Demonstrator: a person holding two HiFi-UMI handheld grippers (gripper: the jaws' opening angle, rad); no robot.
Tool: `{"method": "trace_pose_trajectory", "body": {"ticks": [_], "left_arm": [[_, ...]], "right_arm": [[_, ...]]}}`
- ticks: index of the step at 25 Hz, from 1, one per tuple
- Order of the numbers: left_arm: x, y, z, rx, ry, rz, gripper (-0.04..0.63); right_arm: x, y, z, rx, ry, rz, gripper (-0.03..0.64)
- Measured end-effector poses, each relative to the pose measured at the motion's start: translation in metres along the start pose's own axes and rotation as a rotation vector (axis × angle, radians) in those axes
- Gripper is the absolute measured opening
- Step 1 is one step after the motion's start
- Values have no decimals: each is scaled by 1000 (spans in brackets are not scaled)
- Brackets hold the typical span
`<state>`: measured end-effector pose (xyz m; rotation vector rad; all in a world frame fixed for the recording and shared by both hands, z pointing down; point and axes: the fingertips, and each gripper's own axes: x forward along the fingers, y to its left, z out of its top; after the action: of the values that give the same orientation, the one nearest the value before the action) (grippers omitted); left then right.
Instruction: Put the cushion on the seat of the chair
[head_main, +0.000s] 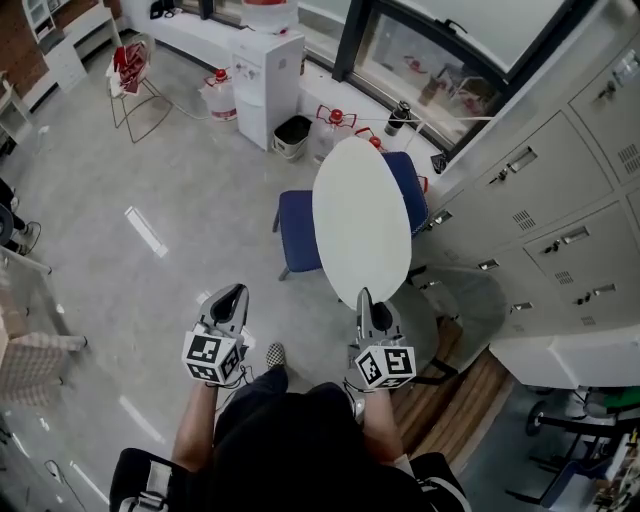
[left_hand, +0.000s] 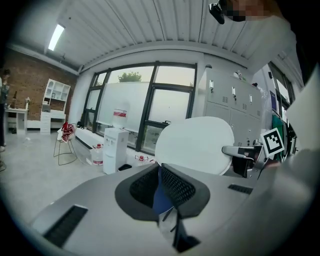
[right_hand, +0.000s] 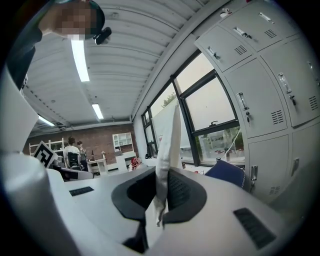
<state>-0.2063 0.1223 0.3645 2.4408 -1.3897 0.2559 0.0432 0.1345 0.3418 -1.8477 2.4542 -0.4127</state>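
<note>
Head view: smooth white oval cushion (head_main: 362, 220) pinched edgewise in right claw (head_main: 365, 298).

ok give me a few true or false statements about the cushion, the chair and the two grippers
1. The right gripper is shut on the edge of the white cushion. True.
2. The cushion lies flat on the seat of the chair. False: it is held up in the air at the right gripper, with the chair behind it.
3. The chair is blue. True.
4. The left gripper also grips the cushion. False: it is off to the side, clear of the cushion, with its jaws apart and nothing between them.
5. A water dispenser stands by the window. True.
</note>
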Motion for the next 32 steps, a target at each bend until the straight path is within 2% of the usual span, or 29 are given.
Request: {"method": "trace_pose_trajectory", "body": {"ticks": [5,13,20,32], "left_arm": [[29,31,-2,4,32,-34,32],[71,63,-11,-17,71,-17,32],[131,79,-38,-22,104,37,32],[233,102,-91,-89,182,93,32]], "right_arm": [[35,3,-9,16,23,-35,44],[86,-19,-33,43,80,-57,44],[145,-65,-71,57,146,-24,44],[249,-127,-150,88,275,37,44]]}}
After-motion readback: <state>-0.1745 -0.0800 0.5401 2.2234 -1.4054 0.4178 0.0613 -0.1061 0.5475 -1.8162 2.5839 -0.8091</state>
